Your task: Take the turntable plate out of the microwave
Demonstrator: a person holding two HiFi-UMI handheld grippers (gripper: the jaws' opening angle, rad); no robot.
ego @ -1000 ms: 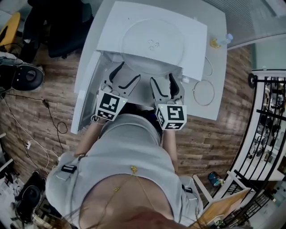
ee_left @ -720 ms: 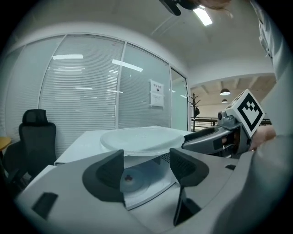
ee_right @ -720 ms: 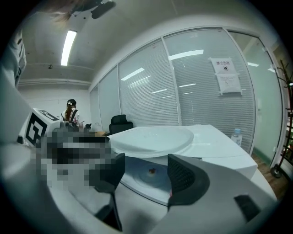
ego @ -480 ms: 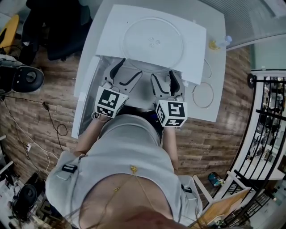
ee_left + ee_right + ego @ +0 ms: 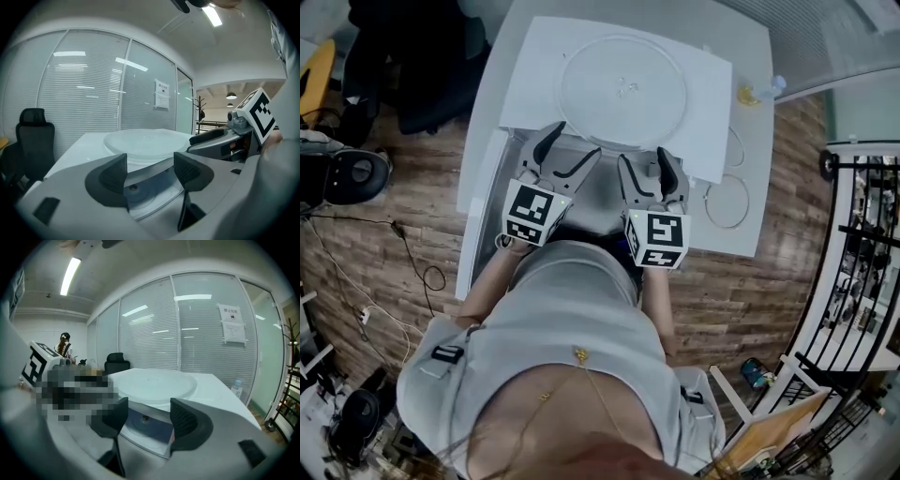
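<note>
No wording can be read anywhere. A white paper notice (image 5: 233, 325) stuck on the glass partition wall (image 5: 197, 333) carries a heading and several lines of print, all too small to make out.

The turntable plate (image 5: 622, 91), ahead of the fingers (image 5: 111, 180), is clear glass, smooth and glossy, with light glinting on it. The microwave (image 5: 534, 70) under it has a smooth white casing with a faint sheen. The fingers look like dark matt plastic or rubber, their inner pads (image 5: 180, 418) finely ribbed. The shells behind them are smooth grey plastic. Below the fingers, the bench (image 5: 750, 178) is smooth white and the floor (image 5: 412, 206) is grained wood plank.
</note>
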